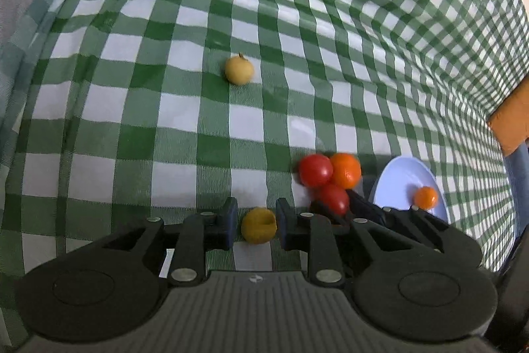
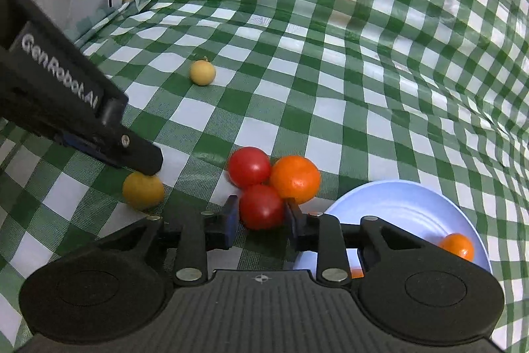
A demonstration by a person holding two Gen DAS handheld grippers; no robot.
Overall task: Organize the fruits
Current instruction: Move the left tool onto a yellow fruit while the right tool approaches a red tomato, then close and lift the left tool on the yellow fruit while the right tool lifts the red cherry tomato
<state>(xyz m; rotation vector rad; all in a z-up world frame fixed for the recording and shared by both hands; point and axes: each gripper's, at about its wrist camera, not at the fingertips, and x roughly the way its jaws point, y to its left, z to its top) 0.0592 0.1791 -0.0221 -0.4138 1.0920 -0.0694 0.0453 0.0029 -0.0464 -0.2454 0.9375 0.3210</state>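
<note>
1. Left claw (image 1: 256,225) points steeply down with a yellow fruit (image 1: 258,225) between its blue pads; small gaps show on both sides, so it's open around the fruit, not gripping

2. Right claw (image 2: 261,214) straddles the lower red tomato (image 2: 261,206); the pads sit right at its sides but I can't tell if they press, reads as slightly open, lining up for a grab

3. That tomato touches a second red tomato (image 2: 249,167) and an orange (image 2: 296,178); the tight cluster means closing may nudge the neighbours

4. Pale blue plate (image 2: 406,207) just right of the cluster already holds a small orange (image 2: 457,246), likely the drop spot, which explains working next to it

5. Pale yellow fruit (image 1: 239,69) sits alone further back on the green checked cloth (image 1: 132,108) over the table, untouched

6. Judgement: early in the sort, most fruit is still off the plate; both claws set for a two-handed pick
</note>
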